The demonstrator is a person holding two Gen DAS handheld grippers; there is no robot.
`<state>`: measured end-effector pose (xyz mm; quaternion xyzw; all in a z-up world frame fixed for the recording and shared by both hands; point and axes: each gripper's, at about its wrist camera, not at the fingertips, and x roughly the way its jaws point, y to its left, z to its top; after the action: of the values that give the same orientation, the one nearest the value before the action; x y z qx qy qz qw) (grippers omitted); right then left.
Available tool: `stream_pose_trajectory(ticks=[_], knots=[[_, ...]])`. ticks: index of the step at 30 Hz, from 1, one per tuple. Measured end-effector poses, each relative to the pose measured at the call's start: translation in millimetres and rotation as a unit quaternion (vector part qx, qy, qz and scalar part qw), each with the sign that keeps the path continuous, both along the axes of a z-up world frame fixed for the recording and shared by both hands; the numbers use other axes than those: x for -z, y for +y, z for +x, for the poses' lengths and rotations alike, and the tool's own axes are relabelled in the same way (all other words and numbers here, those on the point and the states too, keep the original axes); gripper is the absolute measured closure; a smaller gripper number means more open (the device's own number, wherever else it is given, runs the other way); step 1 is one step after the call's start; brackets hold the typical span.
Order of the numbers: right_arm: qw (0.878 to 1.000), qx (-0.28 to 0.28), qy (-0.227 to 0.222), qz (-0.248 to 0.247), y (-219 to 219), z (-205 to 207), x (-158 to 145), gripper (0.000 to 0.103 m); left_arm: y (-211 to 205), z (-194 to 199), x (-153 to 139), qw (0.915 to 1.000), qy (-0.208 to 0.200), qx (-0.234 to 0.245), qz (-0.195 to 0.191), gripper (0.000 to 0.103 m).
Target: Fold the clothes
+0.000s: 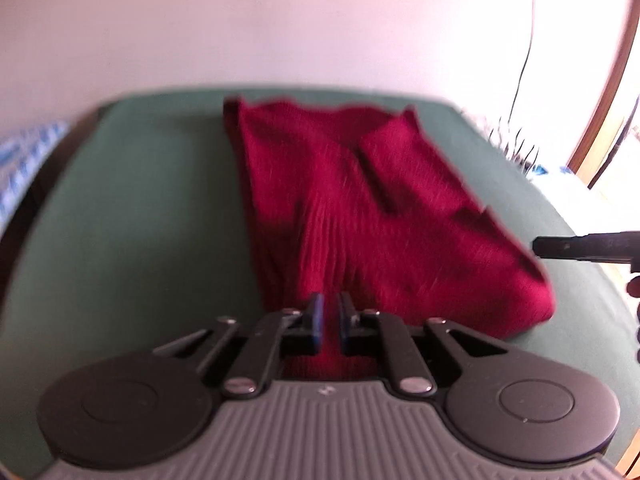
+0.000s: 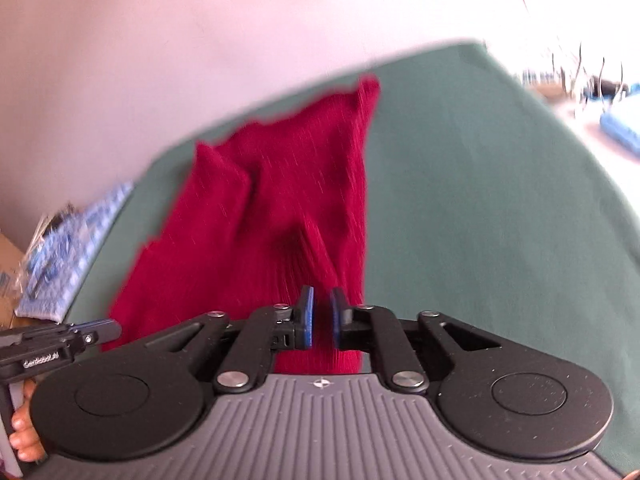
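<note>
A dark red ribbed knit garment [image 1: 360,200] lies partly folded on a green-covered table [image 1: 140,200], running from the far edge toward me. My left gripper [image 1: 330,320] pinches its near edge, with red fabric filling the narrow gap between the blue pads. In the right wrist view the same garment [image 2: 280,200] rises in a ridge to my right gripper [image 2: 321,316], whose pads also hold red cloth in a narrow gap. The right gripper's tip [image 1: 536,246] shows at the garment's right side. The left gripper's tip [image 2: 116,328] shows at its left side. Both views are blurred.
The green cover [image 2: 480,200] stretches wide on both sides of the garment. A blue patterned cloth [image 2: 60,256] lies off the table's left edge. A dark cable [image 1: 524,60] hangs down the pale wall, beside a wooden frame [image 1: 608,100]. A blue object [image 2: 622,128] sits far right.
</note>
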<state>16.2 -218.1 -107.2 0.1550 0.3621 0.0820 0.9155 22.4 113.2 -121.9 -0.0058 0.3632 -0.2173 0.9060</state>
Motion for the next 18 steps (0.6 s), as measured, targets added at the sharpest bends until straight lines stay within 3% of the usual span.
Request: stream_pose_trajectory(ticks=[3,6,9,12,18], knots=[[0.999,-0.041,-0.005,-0.022,20,19,2,0.090,-13,14,-6,0.9999,-0.008,0.004,-0.009,0.091],[0.998,-0.053,0.021,-0.016,28,54,22,0.092,-29,38,14,0.9997,-0.004,-0.012,0.022,0.087],[1.000,-0.012,0.027,0.006,12,79,35,0.102,-26,58,32,0.9979,0.000,-0.044,0.047,0.085],[0.999,0.009,0.034,0.027,-7,90,42,0.103,-19,62,42,0.9975,-0.008,-0.049,0.050,0.082],[0.999,-0.006,0.018,-0.047,6,94,40,0.103,-24,63,49,0.9962,-0.026,-0.047,0.068,0.079]])
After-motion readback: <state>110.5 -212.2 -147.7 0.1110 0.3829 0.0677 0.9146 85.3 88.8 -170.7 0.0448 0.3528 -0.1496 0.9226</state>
